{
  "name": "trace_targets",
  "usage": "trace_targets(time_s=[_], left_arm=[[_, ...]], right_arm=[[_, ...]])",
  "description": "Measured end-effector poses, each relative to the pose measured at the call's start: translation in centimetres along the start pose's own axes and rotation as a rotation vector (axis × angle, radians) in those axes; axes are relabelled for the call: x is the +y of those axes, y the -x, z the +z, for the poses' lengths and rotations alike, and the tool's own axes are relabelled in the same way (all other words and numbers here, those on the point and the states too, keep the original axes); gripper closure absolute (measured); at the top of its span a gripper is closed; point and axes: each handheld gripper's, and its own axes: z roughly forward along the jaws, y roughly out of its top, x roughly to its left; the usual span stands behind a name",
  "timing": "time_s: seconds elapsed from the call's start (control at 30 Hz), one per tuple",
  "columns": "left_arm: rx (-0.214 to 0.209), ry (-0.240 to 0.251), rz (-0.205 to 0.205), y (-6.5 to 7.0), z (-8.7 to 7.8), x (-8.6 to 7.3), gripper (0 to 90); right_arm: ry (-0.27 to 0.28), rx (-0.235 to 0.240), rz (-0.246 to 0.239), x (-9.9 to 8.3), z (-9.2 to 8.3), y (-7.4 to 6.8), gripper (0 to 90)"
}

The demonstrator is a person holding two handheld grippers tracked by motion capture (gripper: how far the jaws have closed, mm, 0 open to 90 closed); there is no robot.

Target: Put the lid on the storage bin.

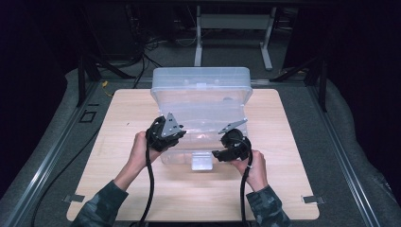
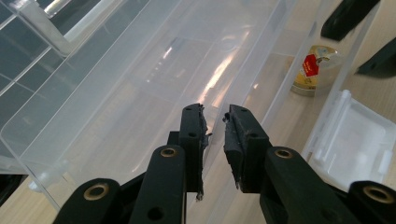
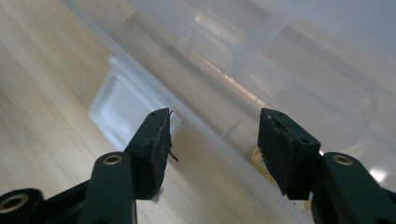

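1. High view: a clear plastic box [image 1: 201, 111] sits in the middle of the wooden table [image 1: 118, 142], its lid [image 1: 201, 85] tipped up at the 12 o'clock side. A white latch [image 1: 201, 162] hangs off the near edge at 6 o'clock.
2. Same view: the left gripper [image 1: 177, 137] is at the box's near rim, around 8 o'clock from the box's middle, with the person's left hand [image 1: 139, 153] behind it. The right gripper [image 1: 220, 153] is at 5 o'clock, just beside the latch, held by the right hand [image 1: 255, 165]. Cables trail from both toward 6 o'clock.
3. Left gripper view: here the left gripper [image 2: 215, 116] has its two black jaws close together, with a narrow slit between the pads and the thin clear rim of the box [image 2: 140, 93] running into that slit. It is pinching the rim. At 2 o'clock a small round tin [image 2: 314, 70] with a red label lies inside the box, seen through the wall. The latch [image 2: 355, 135] is at 3 o'clock.
4. Right gripper view: the right gripper [image 3: 215, 126] is spread, jaws well apart, and the rim of the box [image 3: 280, 60] crosses the gap between them without either pad pressing on it. The latch [image 3: 116, 105] lies at 10 o'clock over the table [image 3: 46, 93]. A gold edge of the tin [image 3: 257, 161] peeks beside the right-hand jaw.
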Motion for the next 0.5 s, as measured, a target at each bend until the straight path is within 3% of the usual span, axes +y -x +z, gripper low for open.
trace_targets(time_s=[0.13,0.2,0.3,0.37,0.43,0.5], left_arm=[[0.002,-0.001,0.011,0.2,0.1,-0.1,76.0],[0.007,-0.001,0.015,0.4,0.2,0.0,76.0],[0.004,0.002,0.01,0.4,0.2,0.1,76.2],[0.003,0.002,0.012,0.5,0.2,0.0,76.7],[-0.003,-0.003,0.019,0.7,0.2,-0.1,76.9],[-0.022,-0.016,0.02,0.9,0.2,-0.3,76.9]], right_arm=[[0.074,0.008,-0.014,0.8,-2.8,-0.3,43.4],[0.163,0.0,-0.02,1.6,-4.7,-0.3,43.9],[0.228,-0.033,-0.011,2.9,-6.0,0.4,47.8],[0.246,-0.044,0.003,3.7,-5.8,1.3,57.5],[0.258,-0.086,0.025,4.5,-5.3,2.1,70.7],[0.283,-0.086,0.046,5.1,-4.5,2.7,82.6]])
